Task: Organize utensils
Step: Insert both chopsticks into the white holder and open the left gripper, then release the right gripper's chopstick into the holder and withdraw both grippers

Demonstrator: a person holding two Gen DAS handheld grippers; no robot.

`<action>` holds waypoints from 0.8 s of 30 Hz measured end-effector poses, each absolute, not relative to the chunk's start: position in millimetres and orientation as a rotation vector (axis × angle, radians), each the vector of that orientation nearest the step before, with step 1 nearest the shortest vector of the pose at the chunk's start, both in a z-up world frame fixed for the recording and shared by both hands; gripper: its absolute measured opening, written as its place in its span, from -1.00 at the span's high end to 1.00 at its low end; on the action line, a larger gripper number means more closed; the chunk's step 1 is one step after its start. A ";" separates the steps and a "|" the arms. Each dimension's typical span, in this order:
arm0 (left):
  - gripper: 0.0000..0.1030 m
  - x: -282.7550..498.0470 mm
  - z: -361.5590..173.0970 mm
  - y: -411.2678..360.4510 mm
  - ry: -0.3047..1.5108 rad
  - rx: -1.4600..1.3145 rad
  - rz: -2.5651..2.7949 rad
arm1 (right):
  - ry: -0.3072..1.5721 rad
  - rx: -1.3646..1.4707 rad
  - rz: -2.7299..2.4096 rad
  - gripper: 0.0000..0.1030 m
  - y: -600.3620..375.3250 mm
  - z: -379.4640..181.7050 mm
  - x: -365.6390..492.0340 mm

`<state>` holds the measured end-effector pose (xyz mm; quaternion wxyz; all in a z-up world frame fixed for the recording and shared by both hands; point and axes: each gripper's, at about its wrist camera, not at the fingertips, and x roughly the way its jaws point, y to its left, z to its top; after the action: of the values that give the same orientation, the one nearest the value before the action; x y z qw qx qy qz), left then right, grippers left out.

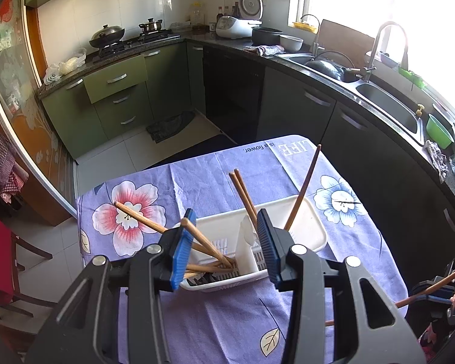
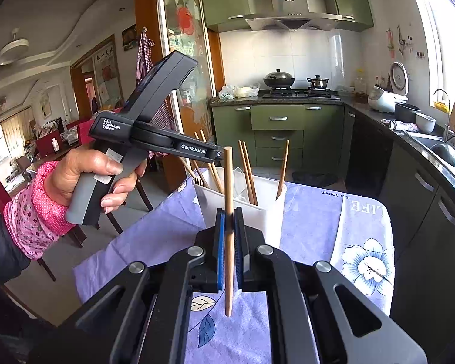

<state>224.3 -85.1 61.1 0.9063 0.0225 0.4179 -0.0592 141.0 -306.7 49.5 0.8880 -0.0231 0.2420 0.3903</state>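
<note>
A white plastic utensil holder (image 1: 306,230) with a divider stands on the purple flowered cloth (image 1: 215,176). Several wooden chopsticks (image 1: 242,194) lean in it; forks lie in its left compartment. My left gripper (image 1: 227,242) is open and empty, hovering just over the holder's near end. My right gripper (image 2: 229,242) is shut on one wooden chopstick (image 2: 228,182), held upright above the cloth, in front of the holder (image 2: 267,212). The right gripper and its chopstick (image 1: 433,288) show at the lower right of the left wrist view. The left gripper (image 2: 218,154) shows above the holder in the right wrist view.
The table (image 1: 379,242) stands in a kitchen with green cabinets (image 1: 118,97). A dark counter with a double sink (image 1: 388,103) runs along the right. A stove with pots (image 2: 294,88) is at the back. Red chairs (image 1: 3,261) stand left of the table.
</note>
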 end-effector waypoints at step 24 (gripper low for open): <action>-0.49 89.8 124.6 -24.3 0.549 -0.065 -0.105 | 0.319 0.100 0.599 0.87 -285.1 144.6 221.5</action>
<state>89.8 -24.3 124.6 0.9607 -0.0319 0.2710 -0.0518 221.5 -285.1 144.6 0.9417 0.0489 0.1564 0.2938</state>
